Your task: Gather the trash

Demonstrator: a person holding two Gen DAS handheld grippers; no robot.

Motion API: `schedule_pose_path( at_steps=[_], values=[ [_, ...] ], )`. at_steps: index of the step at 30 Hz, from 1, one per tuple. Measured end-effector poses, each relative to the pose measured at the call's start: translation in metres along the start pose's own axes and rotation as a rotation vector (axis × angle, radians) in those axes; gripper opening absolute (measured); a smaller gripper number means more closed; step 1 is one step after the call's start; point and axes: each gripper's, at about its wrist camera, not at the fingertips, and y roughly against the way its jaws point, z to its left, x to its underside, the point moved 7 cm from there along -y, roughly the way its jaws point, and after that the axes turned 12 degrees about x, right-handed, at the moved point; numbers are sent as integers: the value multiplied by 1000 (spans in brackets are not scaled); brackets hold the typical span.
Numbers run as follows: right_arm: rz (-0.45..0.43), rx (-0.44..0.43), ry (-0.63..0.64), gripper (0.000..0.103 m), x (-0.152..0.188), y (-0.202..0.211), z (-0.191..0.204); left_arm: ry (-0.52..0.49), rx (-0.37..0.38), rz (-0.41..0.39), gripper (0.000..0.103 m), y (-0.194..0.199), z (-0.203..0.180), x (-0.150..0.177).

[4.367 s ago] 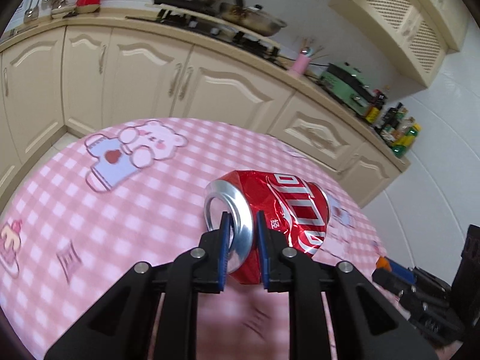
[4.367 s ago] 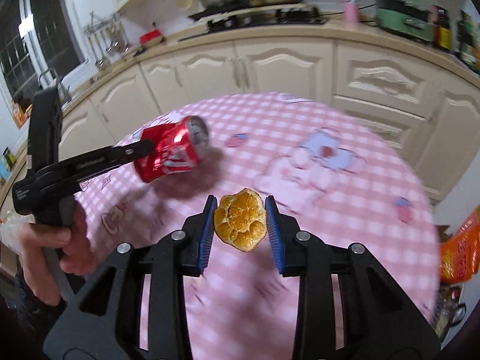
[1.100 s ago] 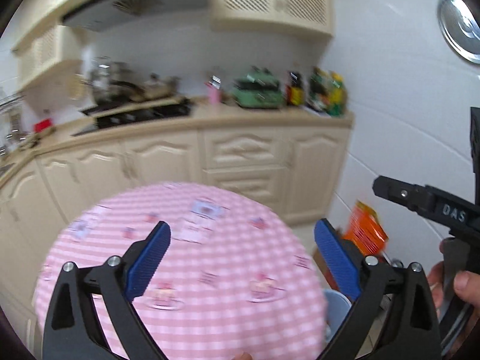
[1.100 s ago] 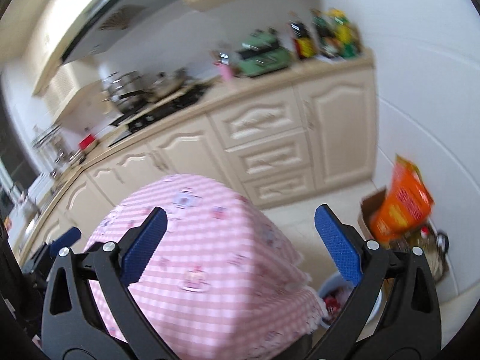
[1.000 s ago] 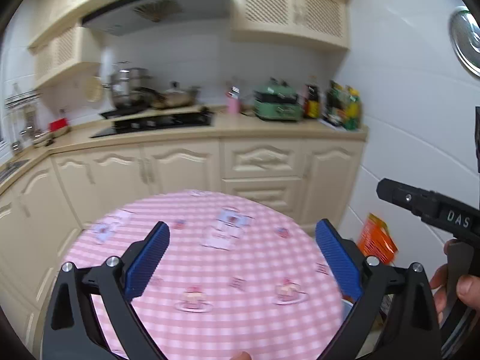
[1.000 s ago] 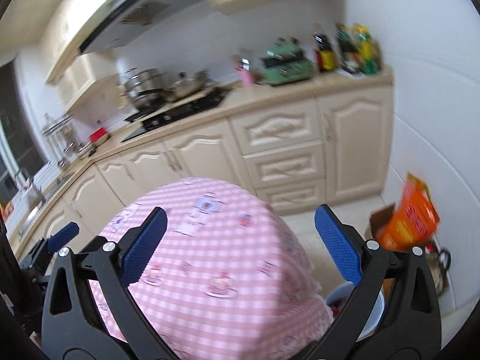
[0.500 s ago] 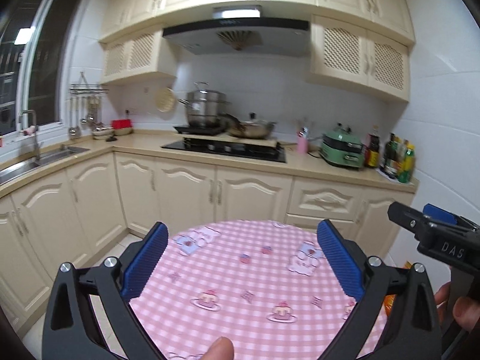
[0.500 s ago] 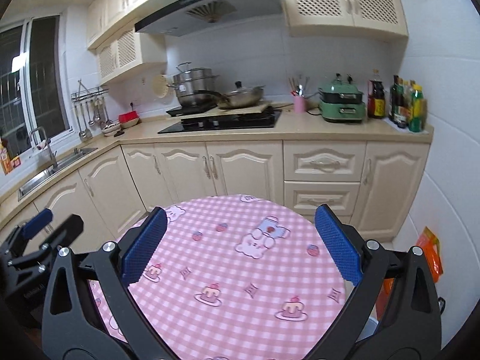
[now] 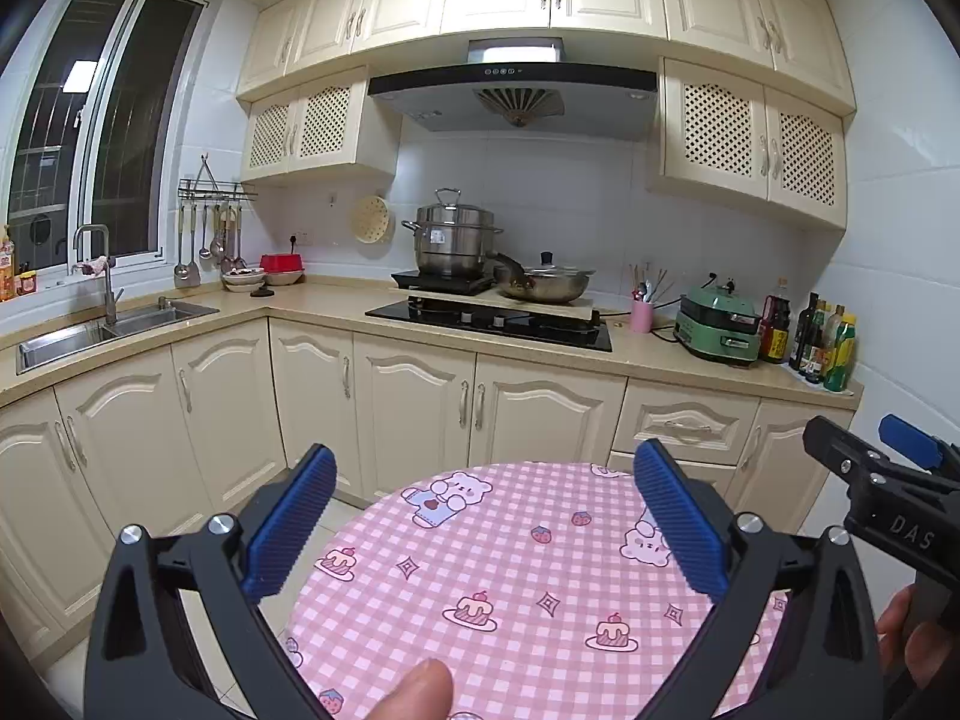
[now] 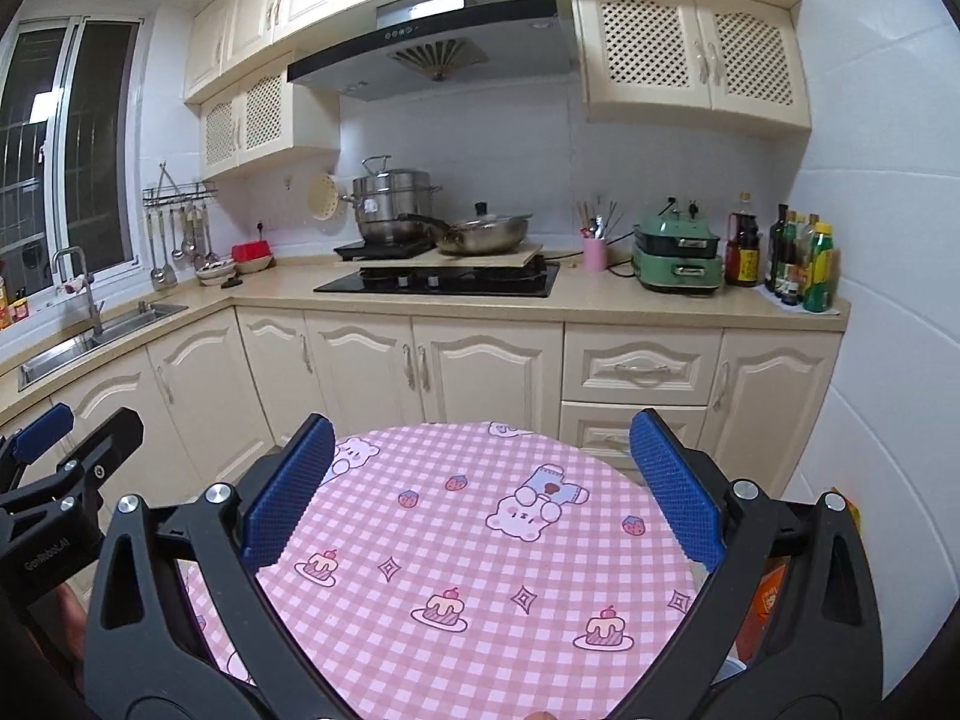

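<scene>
both tools hang above the round table [image 9: 516, 546] with its pink checked cloth. the left gripper [image 9: 483, 519] is spread wide with nothing between its blue pads, and so is the right gripper [image 10: 480, 504]. no trash shows on the cloth in either view. only the right wrist view catches an orange bag [image 10: 771, 597] low beside the table; only the left one shows a fingertip [image 9: 420, 690] at the bottom edge.

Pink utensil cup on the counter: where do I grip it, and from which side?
Take the pink cup around its plain wall, level from the front, with the right gripper. It stands upright with utensils filling its mouth, so a top grasp looks blocked; bare counter shows either side for the jaws.
</scene>
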Motion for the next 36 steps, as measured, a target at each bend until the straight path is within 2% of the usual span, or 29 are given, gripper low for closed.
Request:
schedule_pose_path(
  at_steps=[17,29,36],
  values=[
    [-54,34,-25,97,-4,18,-9,-4,6,6,98,-2,-12,1],
    [-58,40,-27,97,-6,18,-7,-24,32,-6,98,-2,-17,1],
    [-46,30,-25,97,-5,15,-7,-50,19,-28,98,-3,-22,1]
  ],
)
